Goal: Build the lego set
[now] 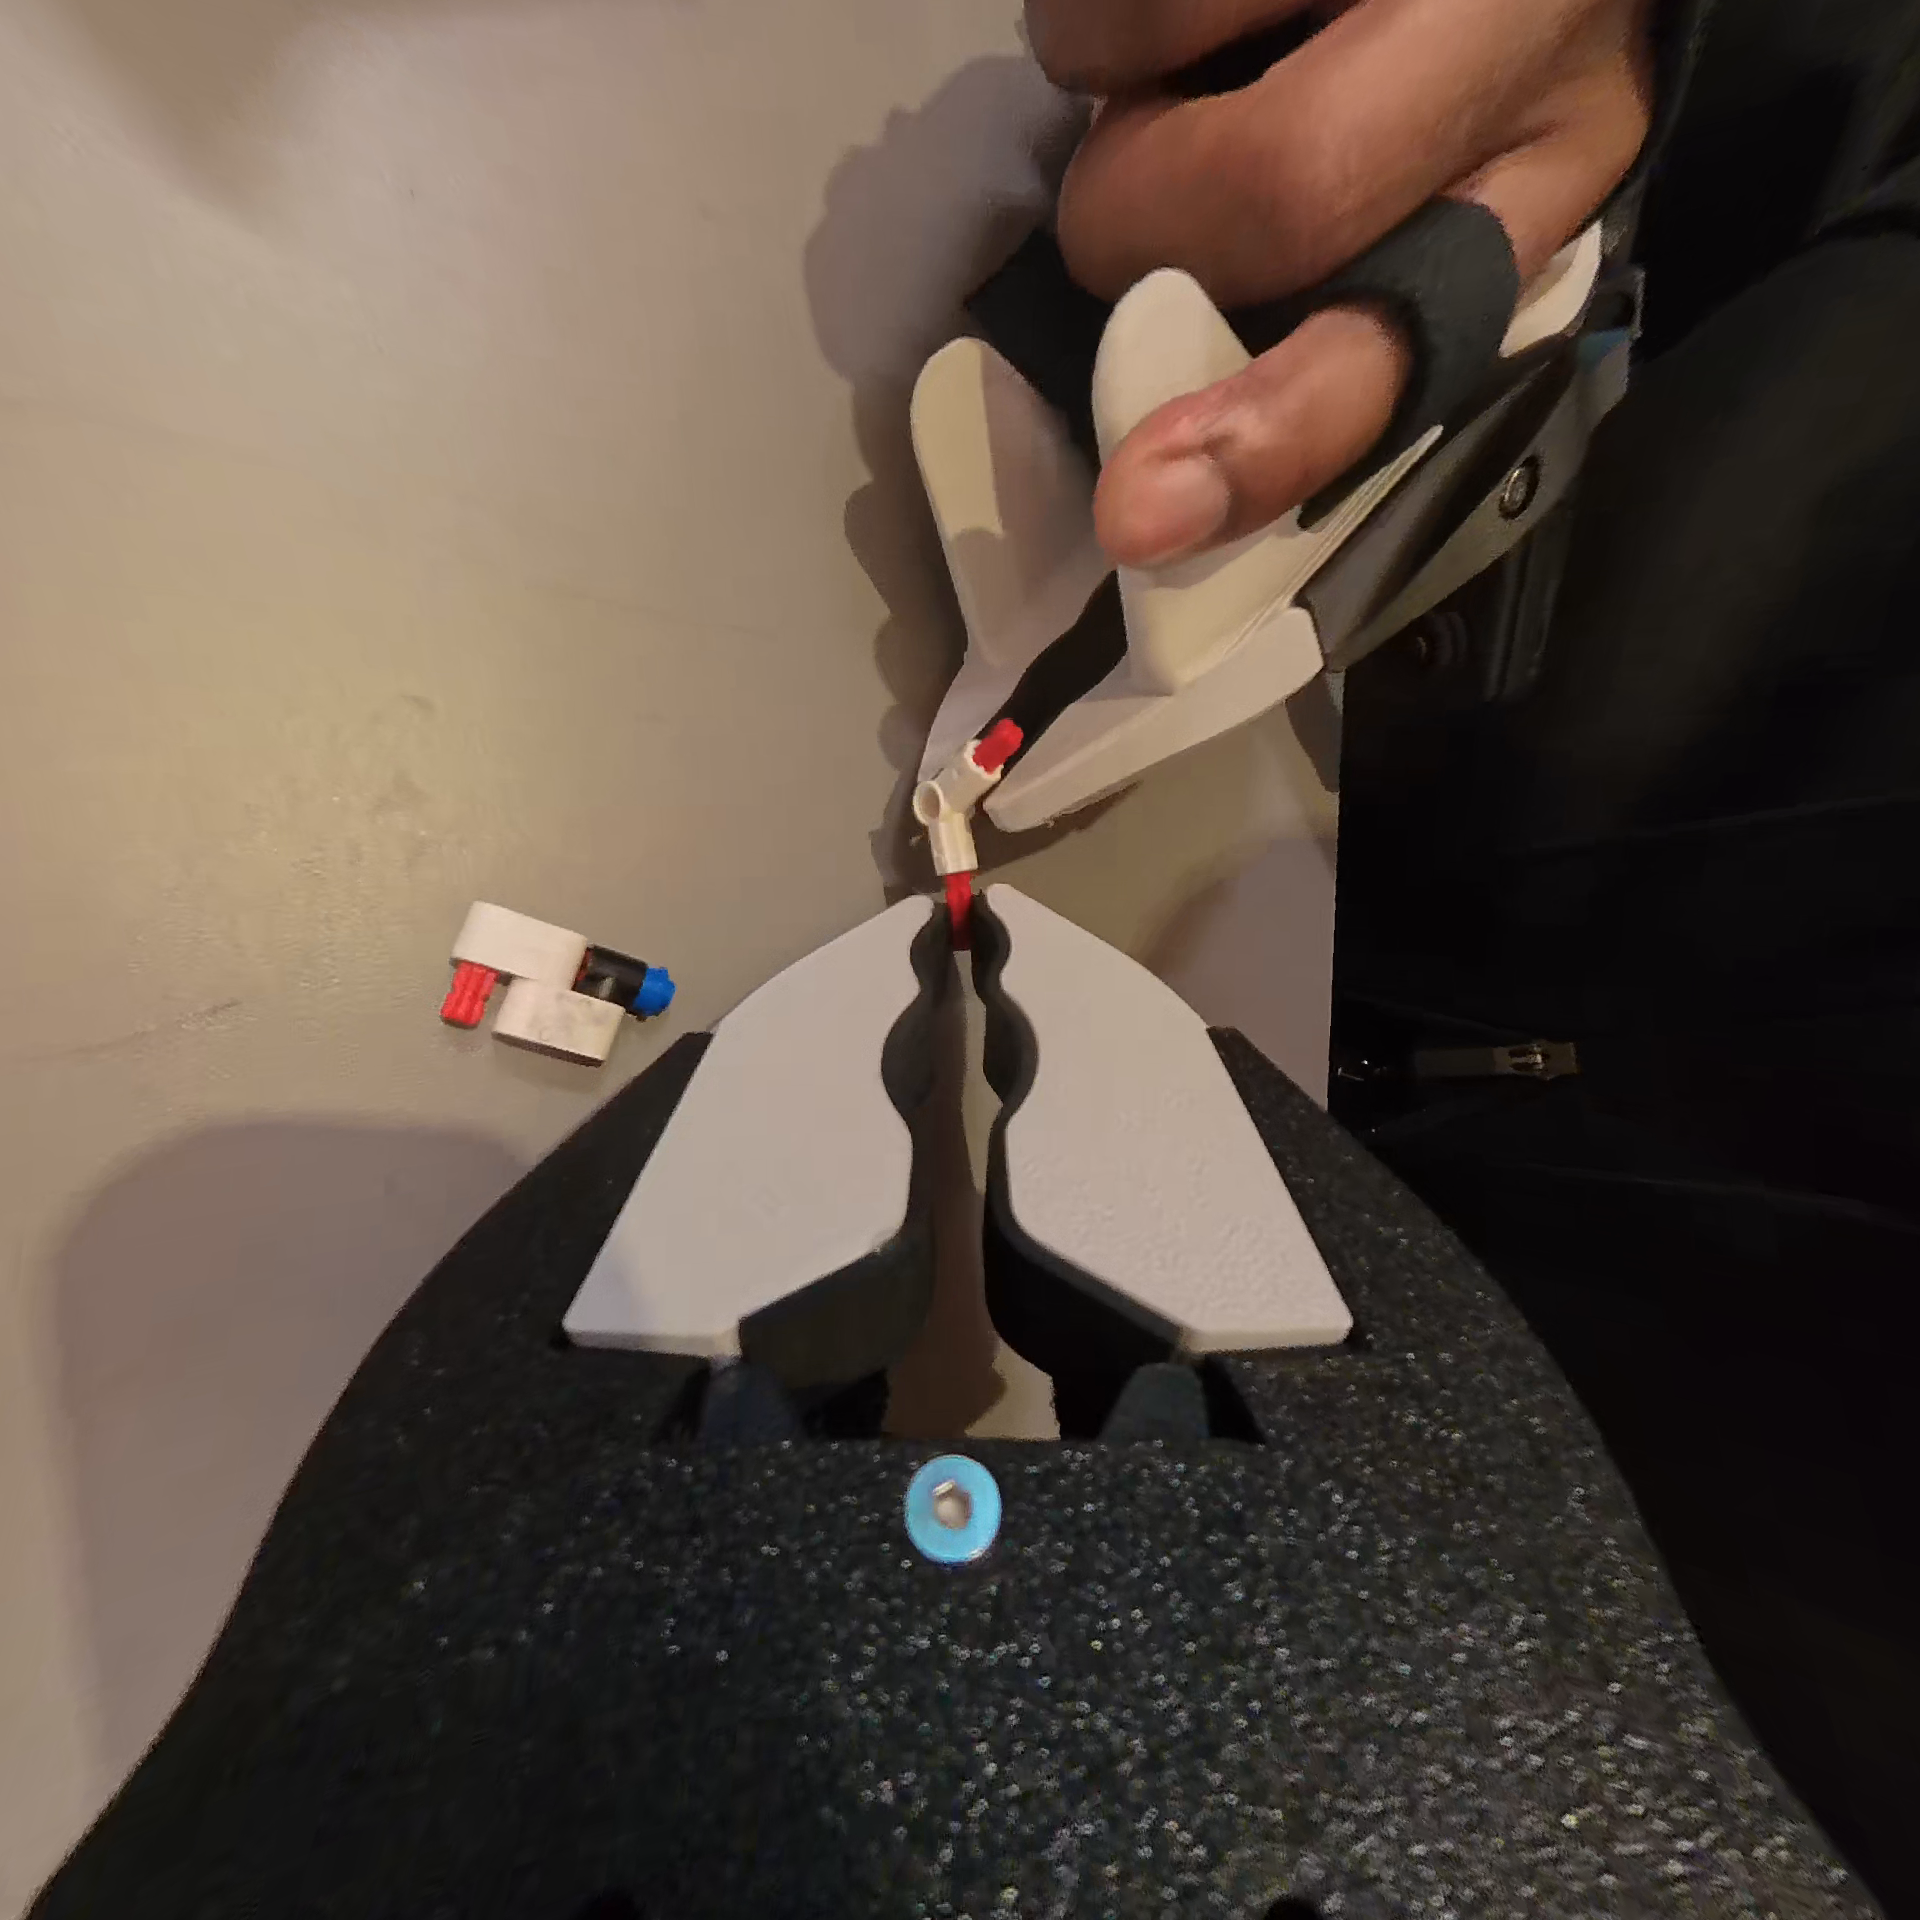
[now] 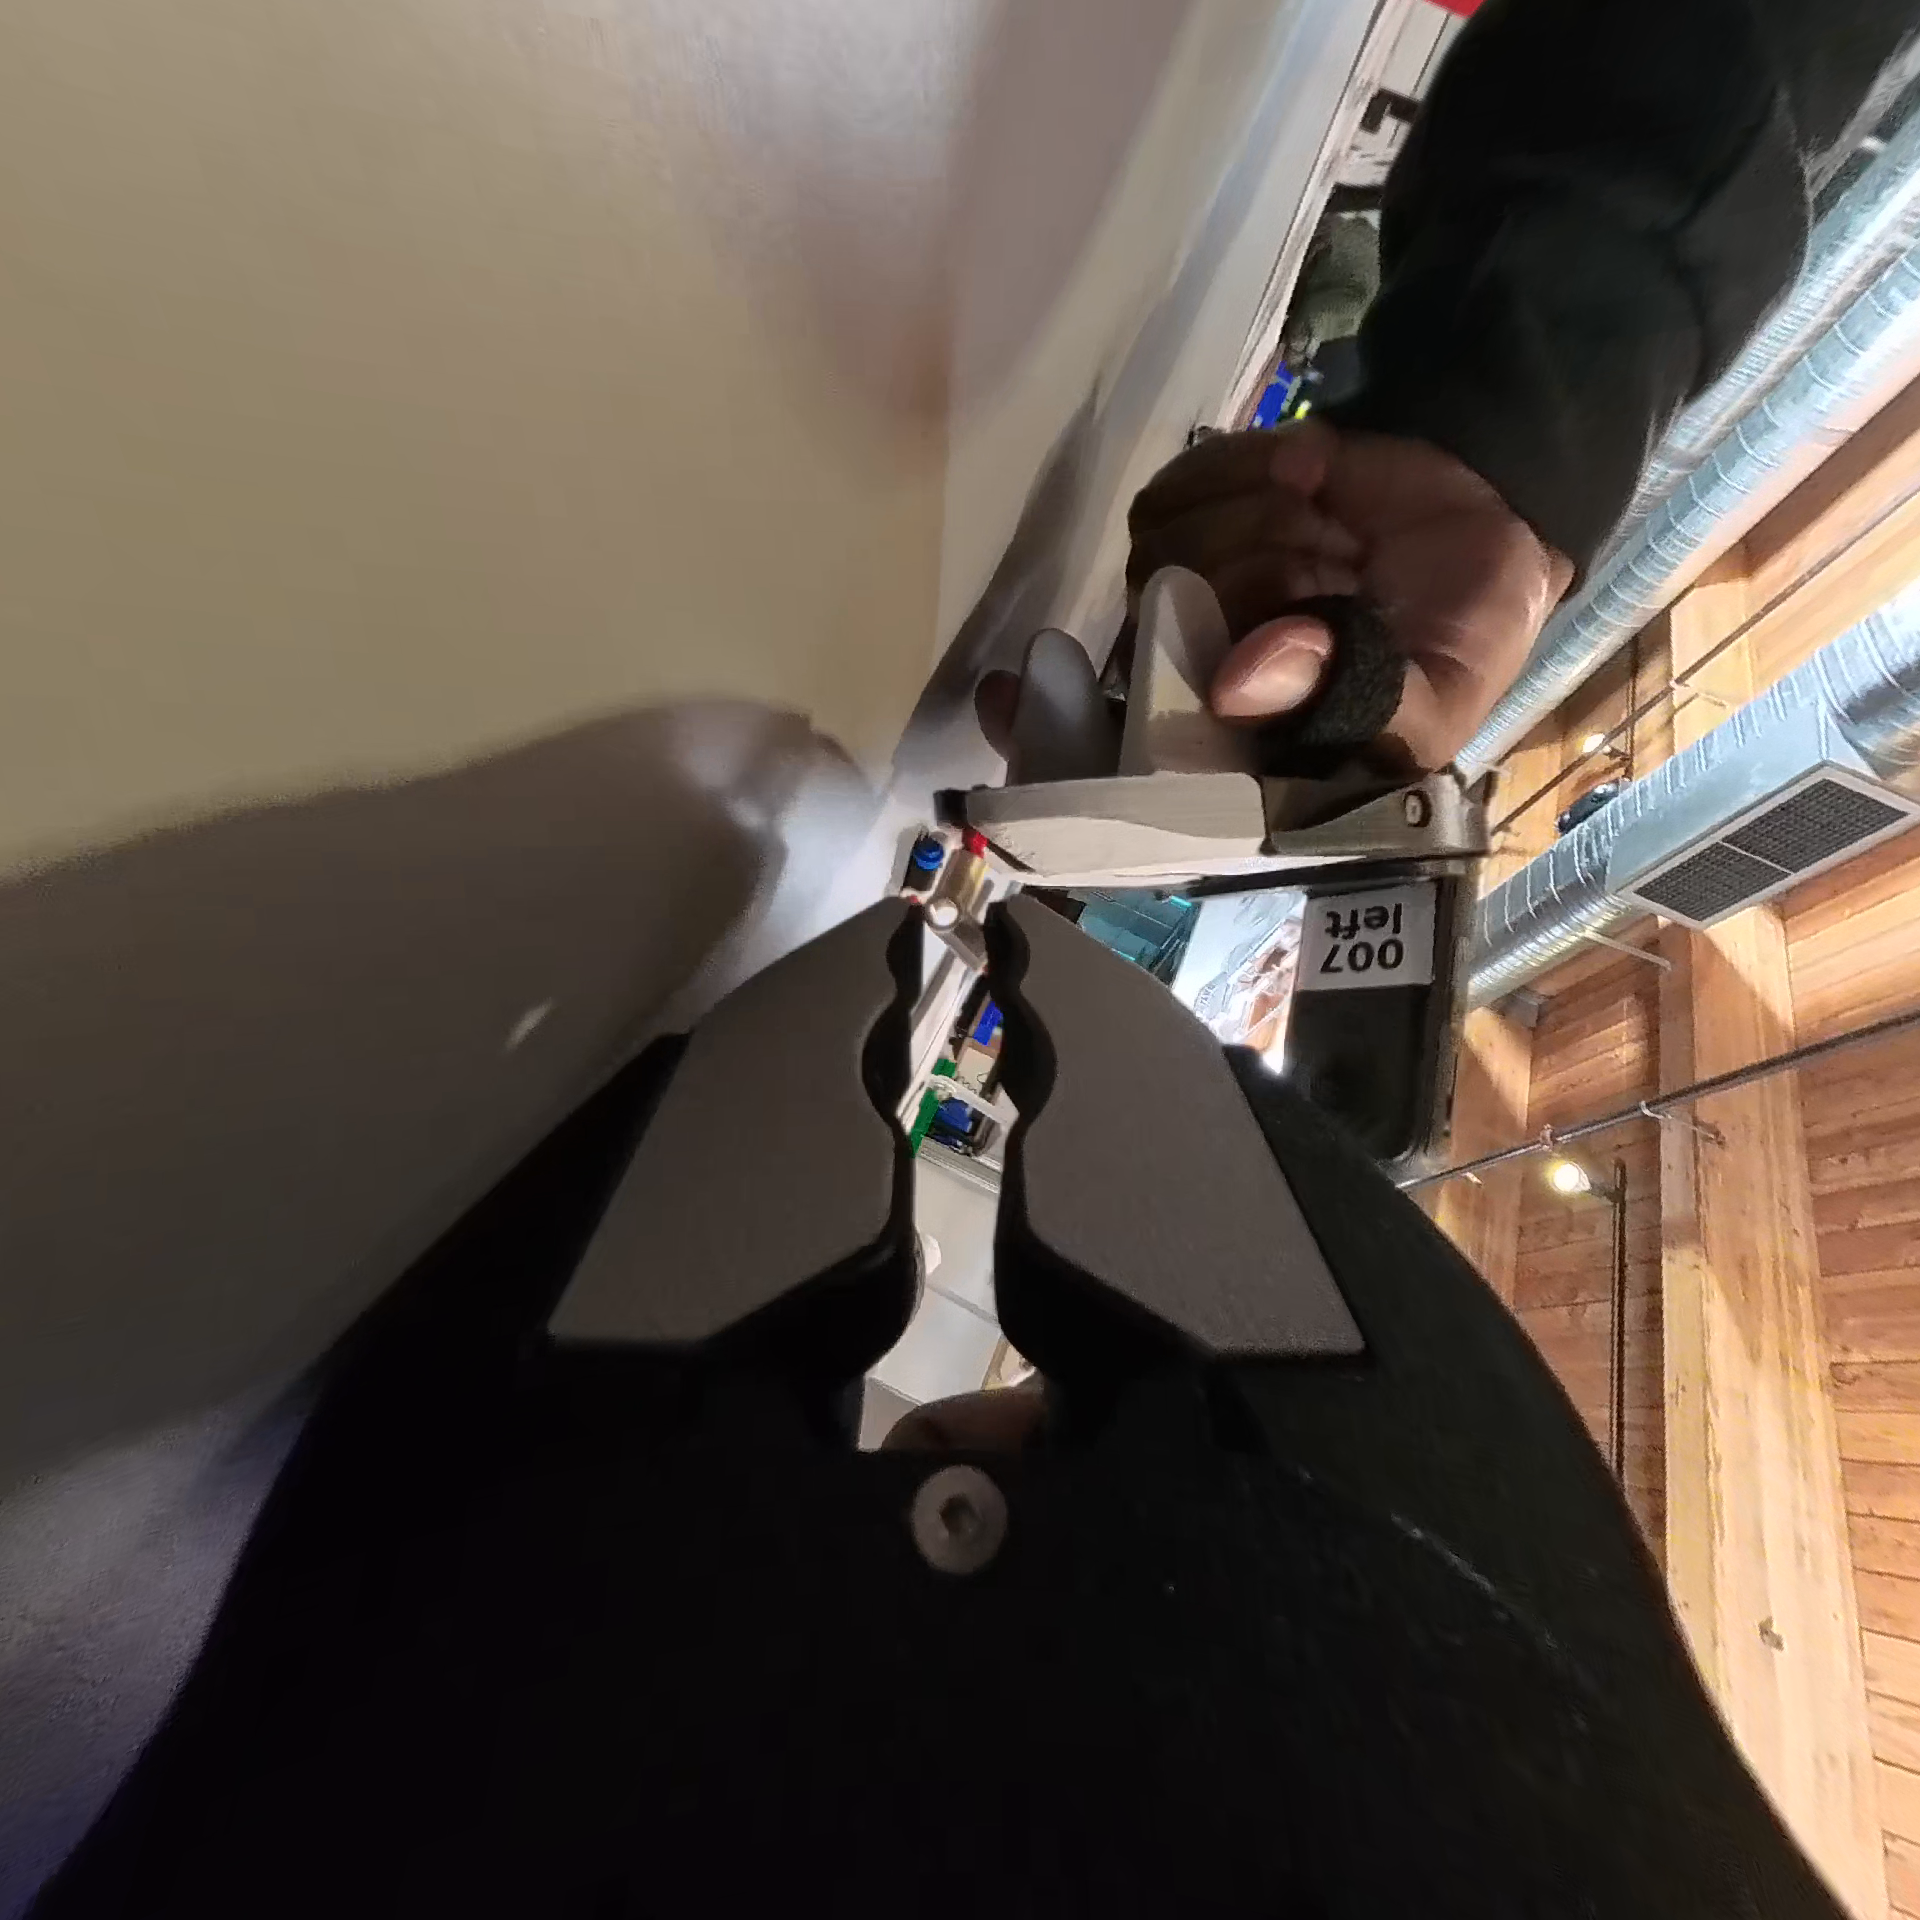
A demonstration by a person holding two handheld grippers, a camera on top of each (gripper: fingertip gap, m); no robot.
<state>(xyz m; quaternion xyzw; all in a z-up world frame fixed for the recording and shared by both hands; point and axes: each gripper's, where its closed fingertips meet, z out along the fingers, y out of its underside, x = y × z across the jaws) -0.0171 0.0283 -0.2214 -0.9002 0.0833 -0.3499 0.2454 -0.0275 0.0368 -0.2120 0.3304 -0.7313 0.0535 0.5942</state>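
Left tool [image 1: 961, 920] pinching red pin [image 1: 958, 914] of small stiff white connector [image 1: 948, 821]; right tool [image 2: 951, 920] slightly open, astride its other end. Light, slippery; grip by pins.

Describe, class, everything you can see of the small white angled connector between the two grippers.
The white angled connector is a small, bent plastic tube piece with an open round hole at its elbow. A red axle runs from its lower end into the left gripper, whose fingertips pinch it. A second red stub sticks from its upper end, between the right gripper's fingers. It hangs above the beige table, untouched by it.
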